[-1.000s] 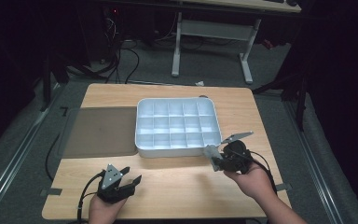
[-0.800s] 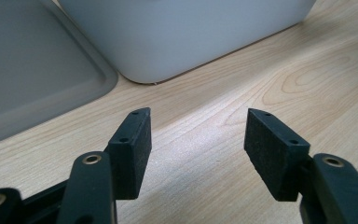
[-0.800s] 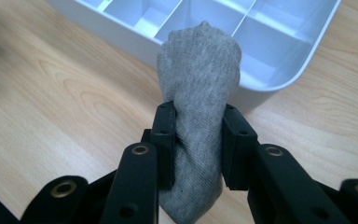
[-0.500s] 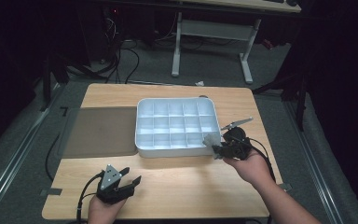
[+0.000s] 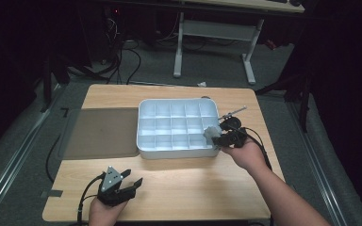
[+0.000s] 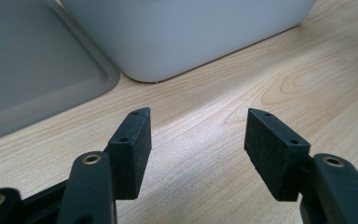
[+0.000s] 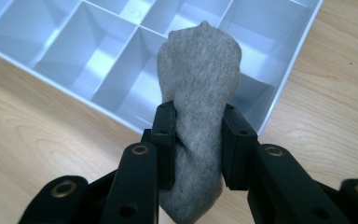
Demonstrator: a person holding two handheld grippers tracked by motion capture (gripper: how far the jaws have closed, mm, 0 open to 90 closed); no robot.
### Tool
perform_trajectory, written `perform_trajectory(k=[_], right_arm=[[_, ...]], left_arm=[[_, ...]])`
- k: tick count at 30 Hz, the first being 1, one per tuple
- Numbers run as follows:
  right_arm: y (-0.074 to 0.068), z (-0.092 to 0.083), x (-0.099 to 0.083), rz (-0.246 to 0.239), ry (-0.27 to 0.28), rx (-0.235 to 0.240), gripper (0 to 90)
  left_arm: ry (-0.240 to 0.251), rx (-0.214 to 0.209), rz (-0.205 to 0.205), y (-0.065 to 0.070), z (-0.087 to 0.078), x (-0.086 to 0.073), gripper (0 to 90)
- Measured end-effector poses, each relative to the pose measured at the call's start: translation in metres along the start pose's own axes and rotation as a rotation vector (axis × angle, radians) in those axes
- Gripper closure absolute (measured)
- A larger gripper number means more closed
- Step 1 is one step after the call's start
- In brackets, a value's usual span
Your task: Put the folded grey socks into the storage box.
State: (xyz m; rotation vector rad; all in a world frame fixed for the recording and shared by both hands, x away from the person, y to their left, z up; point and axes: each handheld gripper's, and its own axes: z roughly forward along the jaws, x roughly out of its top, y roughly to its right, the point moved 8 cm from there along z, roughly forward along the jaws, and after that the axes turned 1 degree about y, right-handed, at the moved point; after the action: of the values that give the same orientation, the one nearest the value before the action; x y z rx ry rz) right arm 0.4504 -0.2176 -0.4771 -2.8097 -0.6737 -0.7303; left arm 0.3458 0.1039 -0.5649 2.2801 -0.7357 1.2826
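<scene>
Right gripper [image 5: 215,136] just right of centre in the high view, at the lower right corner of the white compartment tray [image 5: 143,123], jaws clamped on a bunched grey cloth [image 5: 211,133]. Held from below by the right hand [image 5: 246,154], forearm running off the lower right of the frame. In the right gripper view, same gripper [image 7: 196,140] rising from the bottom centre, both black jaws pressed into the sides of the cloth [image 7: 200,79]; cloth pinched at its waist, bulging above the jaws toward upper centre and hanging below them to the bottom edge. Behind the cloth, the tray [image 7: 286,77] filling the upper part of the frame, its corner at the right, divided into rectangular cells; cloth top over a cell near that corner, whether touching the tray impossible to tell.

Left gripper [image 5: 134,180] at lower left of the high view, on the bare wooden table [image 5: 198,188], gripped by the left hand [image 5: 104,209] at the bottom edge, well apart from the tray. In the left gripper view, jaws of that gripper [image 6: 198,142] spread wide with nothing between them, only wood grain [image 6: 326,79]; rounded tray corner [image 6: 177,37] at upper centre, flat grey lid [image 6: 32,65] at upper left just beside it. Same lid [image 5: 101,132] lying left of the tray in the high view, edges meeting or nearly so
</scene>
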Motion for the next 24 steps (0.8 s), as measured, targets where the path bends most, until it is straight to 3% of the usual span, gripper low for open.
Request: perform_trajectory(k=[15,24], right_arm=[[0.013,0.019,0.009,0.015,-0.054,-0.044,71.1],[0.015,0.024,0.008,0.016,-0.077,-0.058,71.1]], left_arm=[[0.016,0.000,-0.013,-0.003,-0.005,-0.001,41.3],[0.010,-0.001,0.002,0.000,-0.004,-0.001,41.3]])
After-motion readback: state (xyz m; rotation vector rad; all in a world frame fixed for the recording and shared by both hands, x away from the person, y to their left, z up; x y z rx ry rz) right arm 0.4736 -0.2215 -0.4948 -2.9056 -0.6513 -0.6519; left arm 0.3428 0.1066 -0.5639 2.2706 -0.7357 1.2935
